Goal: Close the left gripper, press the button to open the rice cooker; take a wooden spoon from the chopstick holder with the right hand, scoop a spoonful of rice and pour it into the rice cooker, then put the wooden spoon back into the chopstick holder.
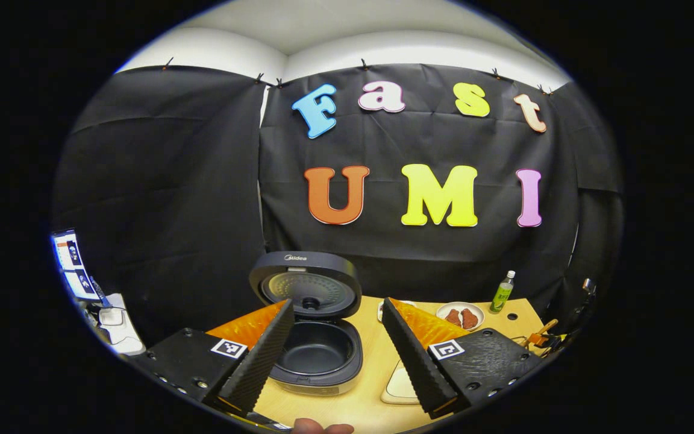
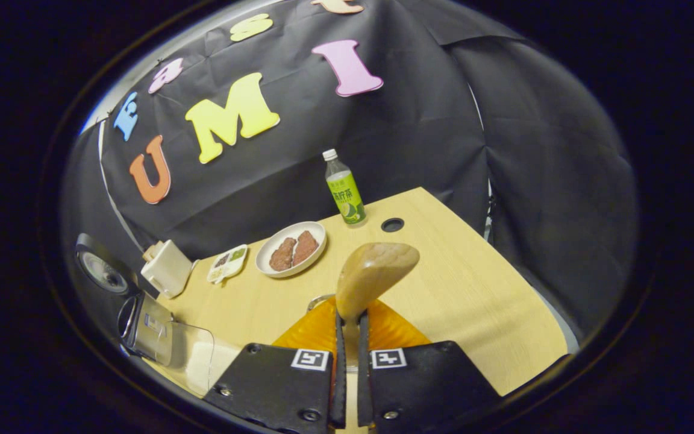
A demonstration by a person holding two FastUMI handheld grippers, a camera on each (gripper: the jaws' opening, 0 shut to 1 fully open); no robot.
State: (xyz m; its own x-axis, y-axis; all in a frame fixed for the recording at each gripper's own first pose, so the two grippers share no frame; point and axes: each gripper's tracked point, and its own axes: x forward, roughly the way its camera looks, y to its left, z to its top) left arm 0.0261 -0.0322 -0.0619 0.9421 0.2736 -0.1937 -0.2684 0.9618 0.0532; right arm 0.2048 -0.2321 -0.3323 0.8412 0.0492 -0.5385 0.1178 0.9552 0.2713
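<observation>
The pale wooden spoon [image 2: 376, 274] is pinched by its handle between the pressed-together fingers of the right gripper [image 2: 350, 337], its bowl raised above the light wooden table [image 2: 473, 289]. The left gripper [image 1: 338, 349] is held with jaws spread wide before the dark round rice cooker [image 1: 317, 343], whose lid is seen standing open.

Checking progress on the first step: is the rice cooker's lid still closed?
No, in the left gripper view the rice cooker has its lid raised, baring the empty inner pot.

Left gripper [image 1: 338, 343] and right gripper [image 2: 350, 355]: black screwed housings at frame bottom, square black-and-white markers, ribbed jaws, orange backing.
</observation>
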